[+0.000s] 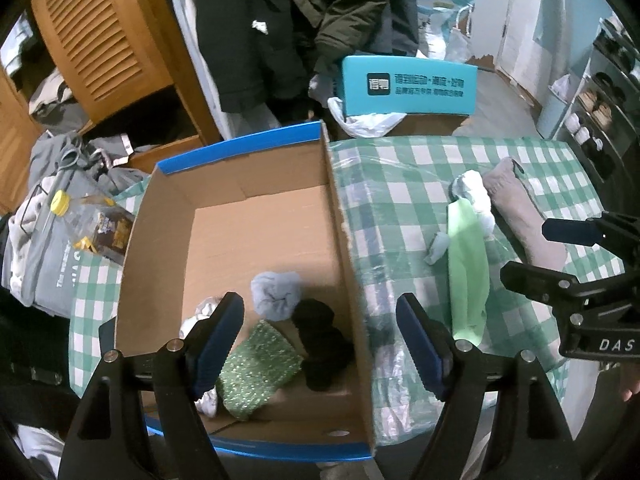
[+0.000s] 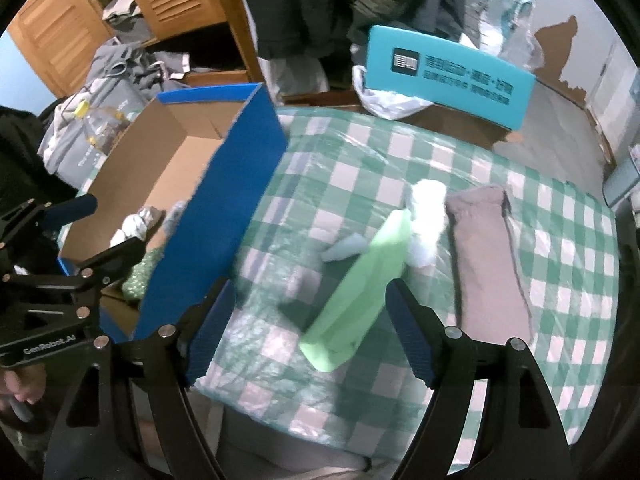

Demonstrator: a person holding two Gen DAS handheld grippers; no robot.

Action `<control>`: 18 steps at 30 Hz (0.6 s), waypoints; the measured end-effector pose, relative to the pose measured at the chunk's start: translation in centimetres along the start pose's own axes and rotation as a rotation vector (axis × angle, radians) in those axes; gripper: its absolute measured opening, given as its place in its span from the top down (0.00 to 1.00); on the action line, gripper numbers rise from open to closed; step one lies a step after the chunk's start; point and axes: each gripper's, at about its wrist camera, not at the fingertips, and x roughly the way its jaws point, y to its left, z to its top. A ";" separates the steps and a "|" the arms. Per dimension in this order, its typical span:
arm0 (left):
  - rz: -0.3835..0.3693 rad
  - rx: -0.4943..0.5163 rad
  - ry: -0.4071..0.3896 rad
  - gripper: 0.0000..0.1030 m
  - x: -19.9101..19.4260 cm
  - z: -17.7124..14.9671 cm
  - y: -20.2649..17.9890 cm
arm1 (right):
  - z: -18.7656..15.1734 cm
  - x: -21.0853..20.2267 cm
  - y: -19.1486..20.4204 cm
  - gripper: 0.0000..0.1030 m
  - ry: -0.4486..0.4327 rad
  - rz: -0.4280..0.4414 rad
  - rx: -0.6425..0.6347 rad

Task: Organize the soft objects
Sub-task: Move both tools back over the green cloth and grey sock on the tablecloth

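We've got both grippers spread wide, nothing between the fingers. Left gripper (image 1: pixel 320 344) hangs over the cardboard box (image 1: pixel 340 208); right gripper (image 2: pixel 308 336) hangs over the checked tablecloth (image 2: pixel 500 168), just right of the box. In the box, near its front wall: grey sock ball (image 1: pixel 276 294), black sock (image 1: pixel 320 344), green knit cloth (image 1: pixel 256 372), white-grey sock (image 1: pixel 200 316) partly behind our left finger. Right of the box, on the cloth: light green cloth (image 2: pixel 360 288), white sock (image 2: pixel 428 220) touching it, small pale blue piece (image 2: pixel 344 248) beside it, beige folded cloth (image 2: pixel 488 260) furthest out.
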 end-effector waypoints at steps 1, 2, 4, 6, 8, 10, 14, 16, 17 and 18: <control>-0.001 0.005 0.001 0.22 0.0 0.0 -0.3 | -0.2 -0.1 -0.5 0.24 -0.001 -0.007 0.007; 0.000 0.012 0.002 0.22 0.1 0.1 -0.6 | -0.3 -0.2 -0.8 0.24 -0.001 -0.013 0.011; 0.002 0.028 0.004 0.22 0.1 0.2 -1.4 | -0.6 -0.3 -1.7 0.24 -0.001 -0.028 0.020; 0.000 0.039 0.006 0.22 0.2 0.3 -2.0 | -1.0 -0.3 -2.4 0.24 0.001 -0.043 0.026; -0.005 0.049 0.008 0.22 0.2 0.3 -2.7 | -1.4 -0.3 -3.2 0.24 0.004 -0.065 0.031; -0.010 0.059 0.011 0.21 0.2 0.4 -3.4 | -1.7 -0.3 -4.0 0.24 0.008 -0.084 0.041; -0.025 0.076 0.028 0.21 0.7 0.5 -4.8 | -2.2 -0.5 -5.5 0.24 0.006 -0.090 0.065; -0.037 0.086 0.041 0.21 1.1 0.5 -5.6 | -2.5 -0.5 -6.2 0.24 0.007 -0.097 0.073; -0.042 0.091 0.047 0.21 1.2 0.5 -5.9 | -2.6 -0.5 -6.5 0.24 0.008 -0.101 0.077; -0.046 0.098 0.053 0.21 1.4 0.4 -6.3 | -2.8 -0.5 -6.9 0.24 0.010 -0.108 0.083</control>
